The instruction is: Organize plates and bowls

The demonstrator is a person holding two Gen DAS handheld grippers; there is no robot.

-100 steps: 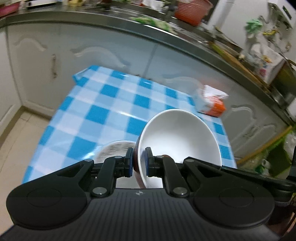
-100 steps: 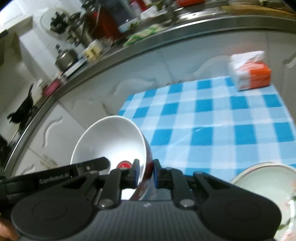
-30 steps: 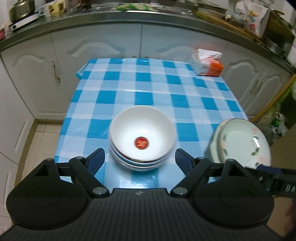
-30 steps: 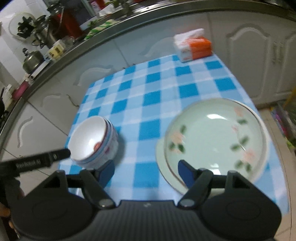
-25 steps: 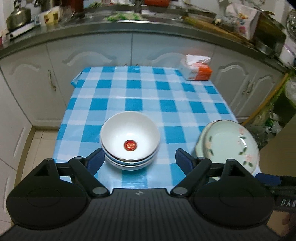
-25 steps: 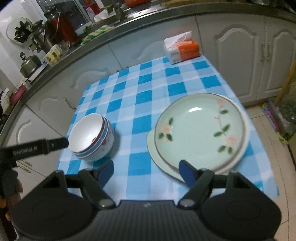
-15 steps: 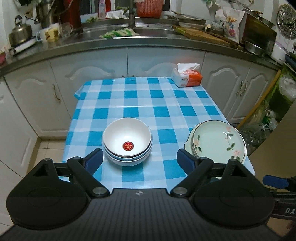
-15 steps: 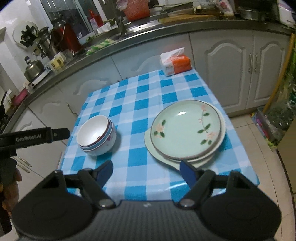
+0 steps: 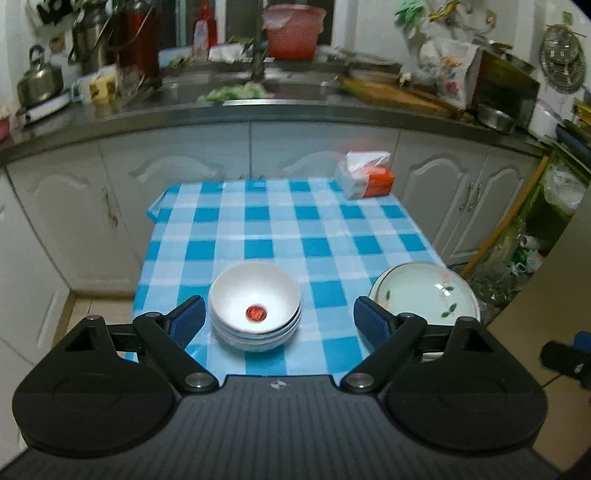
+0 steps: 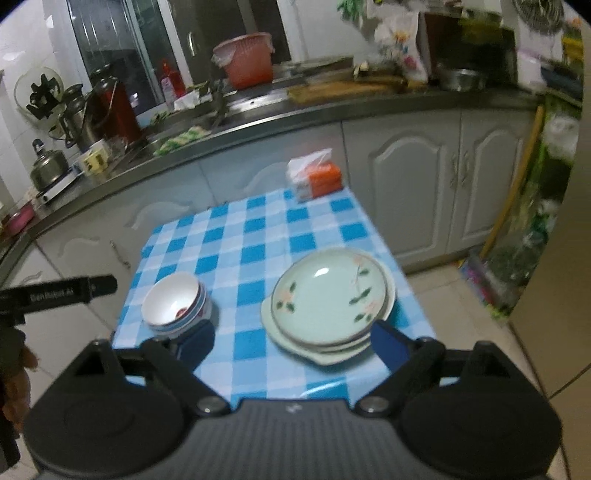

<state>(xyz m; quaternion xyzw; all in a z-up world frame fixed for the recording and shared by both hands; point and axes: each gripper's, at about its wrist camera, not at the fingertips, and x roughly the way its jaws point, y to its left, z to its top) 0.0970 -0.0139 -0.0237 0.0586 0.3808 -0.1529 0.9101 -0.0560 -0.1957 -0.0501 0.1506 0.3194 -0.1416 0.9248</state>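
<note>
A stack of white bowls (image 9: 255, 306) with a red mark inside the top one stands near the front left of the blue checked table (image 9: 280, 229); it also shows in the right wrist view (image 10: 175, 304). A stack of pale green flowered plates (image 9: 424, 291) sits at the front right corner, seen too in the right wrist view (image 10: 325, 295). My left gripper (image 9: 279, 321) is open and empty, held back above the table's front edge. My right gripper (image 10: 293, 341) is open and empty, also held back from the table.
An orange and white tissue pack (image 9: 365, 179) lies at the table's far right corner. Grey cabinets (image 9: 317, 155) and a cluttered counter with a kettle (image 9: 38, 79) and a red basket (image 9: 293, 31) stand behind. Bags and a broom handle (image 9: 506, 218) are at the right.
Both grippers let go of their bowls, which now sit stacked on the table. Both then opened wide and pulled back and up, so the table looks smaller and farther.
</note>
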